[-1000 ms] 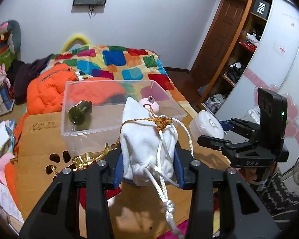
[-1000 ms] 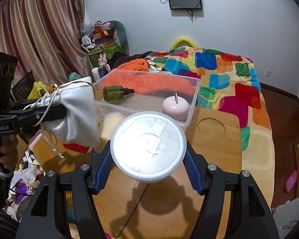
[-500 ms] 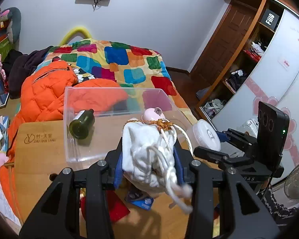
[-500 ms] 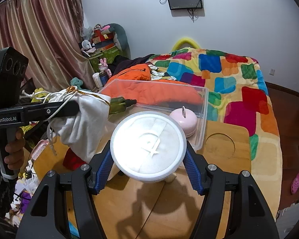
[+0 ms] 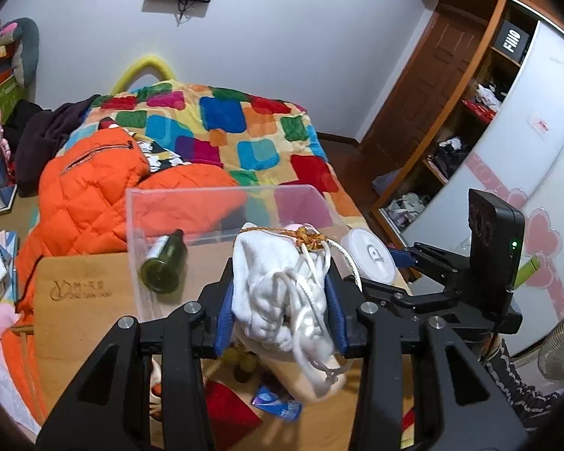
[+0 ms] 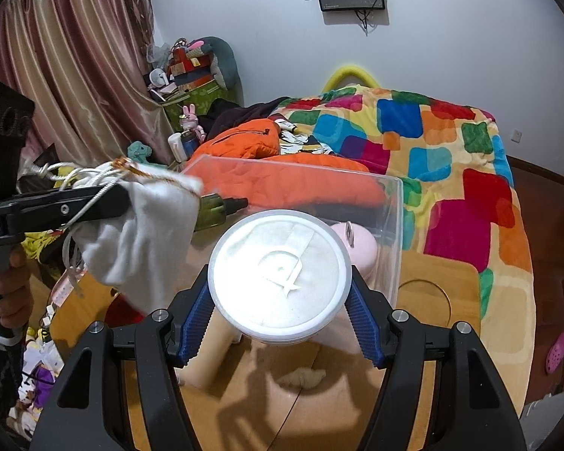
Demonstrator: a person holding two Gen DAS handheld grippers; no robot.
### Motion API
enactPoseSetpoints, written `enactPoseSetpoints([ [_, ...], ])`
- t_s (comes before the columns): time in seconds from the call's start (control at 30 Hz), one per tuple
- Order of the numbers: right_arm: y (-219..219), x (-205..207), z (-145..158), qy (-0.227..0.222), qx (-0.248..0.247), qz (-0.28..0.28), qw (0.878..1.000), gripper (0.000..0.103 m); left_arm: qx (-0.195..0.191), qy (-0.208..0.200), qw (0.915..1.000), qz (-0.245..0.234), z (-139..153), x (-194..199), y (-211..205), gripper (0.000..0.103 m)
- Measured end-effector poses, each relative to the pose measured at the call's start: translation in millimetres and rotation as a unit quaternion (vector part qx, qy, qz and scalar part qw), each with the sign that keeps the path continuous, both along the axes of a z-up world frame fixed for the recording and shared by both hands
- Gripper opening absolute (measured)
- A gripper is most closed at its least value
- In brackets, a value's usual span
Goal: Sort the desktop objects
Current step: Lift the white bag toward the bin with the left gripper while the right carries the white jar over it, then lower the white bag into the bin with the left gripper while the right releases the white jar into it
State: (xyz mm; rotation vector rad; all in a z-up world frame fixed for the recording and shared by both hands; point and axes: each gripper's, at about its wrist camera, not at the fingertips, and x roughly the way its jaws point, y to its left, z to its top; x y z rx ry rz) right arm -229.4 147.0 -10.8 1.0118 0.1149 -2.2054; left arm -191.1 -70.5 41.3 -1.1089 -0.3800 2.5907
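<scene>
1. Now both hands have carried their loads closer to the clear box (image 5: 222, 203).
2. Left gripper (image 5: 278, 312) jaws clamp the white pouch (image 5: 274, 285) above the table (image 5: 75, 300).
3. Right gripper (image 6: 280, 314) jaws clamp the round tub (image 6: 280, 274) at the box's near wall; dropping in looks next.

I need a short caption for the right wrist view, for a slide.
Right gripper holds a round white container near the clear box.

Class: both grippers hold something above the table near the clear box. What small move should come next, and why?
Probably carry the white drawstring pouch in the left gripper forward over the clear box rim. The pouch hangs just short of it, and the box already holds the green bottle.
</scene>
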Motion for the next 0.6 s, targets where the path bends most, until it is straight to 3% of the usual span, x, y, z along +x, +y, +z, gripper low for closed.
enactPoseSetpoints([
  [0.6, -35.1, -37.8, -26.4, -0.024, 0.024, 0.013, 0.999, 0.062, 0.036, -0.022, 0.9985, 0.035, -26.4, -49.2, -33.6, 0.041],
])
